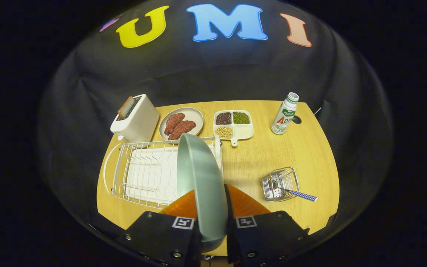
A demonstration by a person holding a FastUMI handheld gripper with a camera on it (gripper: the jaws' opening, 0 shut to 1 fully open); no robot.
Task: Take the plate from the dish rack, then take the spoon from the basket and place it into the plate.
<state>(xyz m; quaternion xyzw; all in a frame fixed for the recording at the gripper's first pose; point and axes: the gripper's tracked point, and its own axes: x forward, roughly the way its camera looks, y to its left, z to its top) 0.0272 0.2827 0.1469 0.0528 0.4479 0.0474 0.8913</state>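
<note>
Our tongs (213,207), low centre, are closed on the one grey-green plate (201,185), both fingers pressing it on edge and its lower rim hidden, over one white dish rack (150,174) at left, while one basket (280,183) lower right holds one spoon (302,195), its bowl hard to see.

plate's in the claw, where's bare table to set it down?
The claw is shut on the green plate. The widest bare wood lies between the dish rack and the wire basket, and runs back toward the bottle. The back edge is crowded: toaster, meat plate, divided tray.
</note>
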